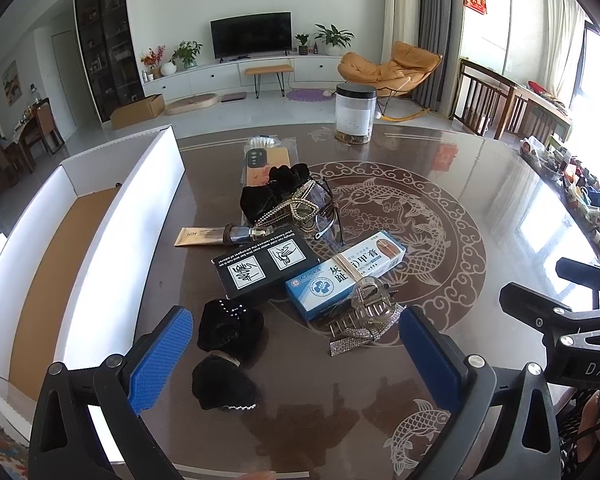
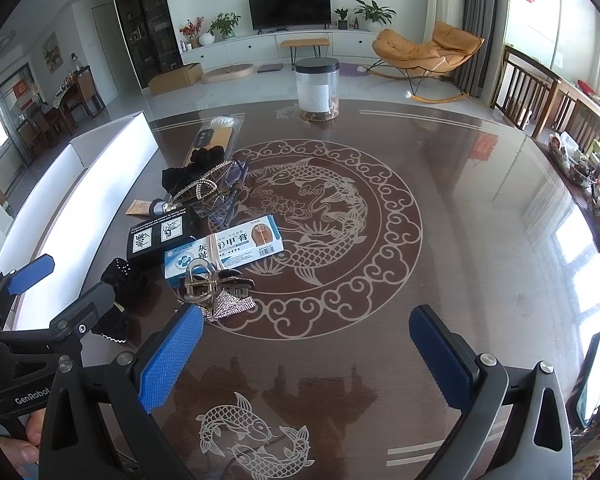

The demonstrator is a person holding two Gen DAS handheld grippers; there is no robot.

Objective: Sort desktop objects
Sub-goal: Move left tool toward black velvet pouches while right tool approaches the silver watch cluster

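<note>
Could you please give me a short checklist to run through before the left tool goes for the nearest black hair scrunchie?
1. Left tool open and empty: ok.
2. Right tool open, empty, hovering over bare table: ok.
3. Nearest black velvet hair scrunchie lies free, nothing on top: ok.
4. It sits apart from the second, rhinestone-dotted black scrunchie: cannot tell; they look touching.
5. Long white cardboard box with brown floor open on the left: ok.
6. Clear plastic claw hair clip leans on the blue-and-white medicine carton, outside the grasp path: ok.
</note>
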